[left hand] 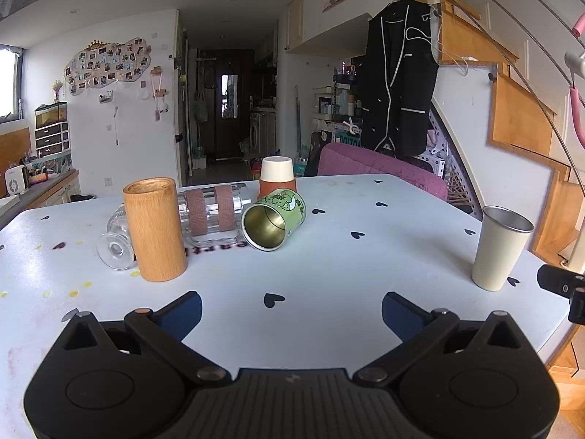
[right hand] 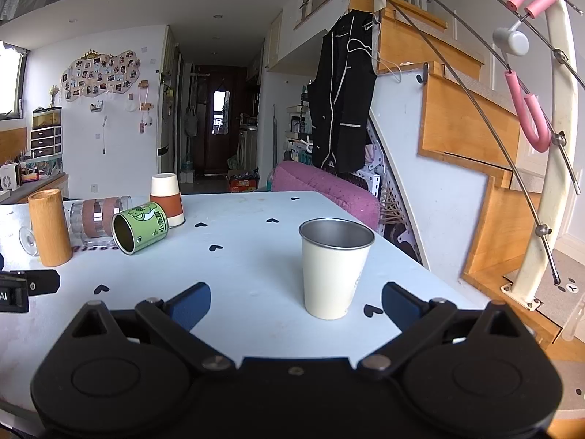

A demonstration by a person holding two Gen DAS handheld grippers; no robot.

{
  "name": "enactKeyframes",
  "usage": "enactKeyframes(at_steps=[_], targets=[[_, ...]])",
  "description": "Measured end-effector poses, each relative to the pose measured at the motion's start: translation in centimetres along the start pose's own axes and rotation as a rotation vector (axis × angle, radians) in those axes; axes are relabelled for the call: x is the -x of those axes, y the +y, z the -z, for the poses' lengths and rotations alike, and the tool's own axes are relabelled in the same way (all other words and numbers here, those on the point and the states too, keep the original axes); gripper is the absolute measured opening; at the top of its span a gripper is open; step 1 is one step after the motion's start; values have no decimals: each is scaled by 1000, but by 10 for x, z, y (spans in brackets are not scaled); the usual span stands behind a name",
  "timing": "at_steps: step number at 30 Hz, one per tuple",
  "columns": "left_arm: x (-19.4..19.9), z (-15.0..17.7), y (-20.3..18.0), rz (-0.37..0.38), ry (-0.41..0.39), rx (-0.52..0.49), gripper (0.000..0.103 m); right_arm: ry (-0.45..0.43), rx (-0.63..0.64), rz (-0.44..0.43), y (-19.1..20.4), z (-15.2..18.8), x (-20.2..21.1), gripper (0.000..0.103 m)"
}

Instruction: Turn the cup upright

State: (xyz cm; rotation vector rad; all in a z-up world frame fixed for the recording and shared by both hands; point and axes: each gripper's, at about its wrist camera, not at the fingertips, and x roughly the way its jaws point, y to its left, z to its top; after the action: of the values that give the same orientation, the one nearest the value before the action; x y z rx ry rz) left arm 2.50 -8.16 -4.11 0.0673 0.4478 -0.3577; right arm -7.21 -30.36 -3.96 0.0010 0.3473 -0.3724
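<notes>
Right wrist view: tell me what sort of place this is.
Most likely a lived-in duplex flat: a wooden staircase with wire railing, a black white-trimmed jacket hanging beside it, and a cloud-shaped photo board on the white wall.

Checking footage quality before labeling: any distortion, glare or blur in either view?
Left wrist view: strong fisheye bending at the table edges, dark vignette corners, bright overexposed window, cups sharp. Right wrist view: same curvature on the stair rails, soft sheen inside the cream cup, no motion blur.

Six vessels: one cream metal cup (right hand: 334, 269), one green tin (left hand: 274, 218), one wooden cylinder (left hand: 155, 228), one paper cup (left hand: 276, 179), two glasses (left hand: 214, 214).
</notes>
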Motion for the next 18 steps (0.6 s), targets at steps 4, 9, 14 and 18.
enactKeyframes(at_steps=[4, 9, 14, 18], targets=[[1, -1, 0, 0, -3, -2, 103, -1, 0, 0, 0, 0, 0, 101], [2, -1, -1, 0, -5, -5, 103, -1, 0, -1, 0, 0, 0, 101], [2, -1, -1, 0, -6, -6, 103, -1, 0, -1, 0, 0, 0, 101], [2, -1, -1, 0, -7, -6, 103, -1, 0, -1, 1, 0, 0, 101]])
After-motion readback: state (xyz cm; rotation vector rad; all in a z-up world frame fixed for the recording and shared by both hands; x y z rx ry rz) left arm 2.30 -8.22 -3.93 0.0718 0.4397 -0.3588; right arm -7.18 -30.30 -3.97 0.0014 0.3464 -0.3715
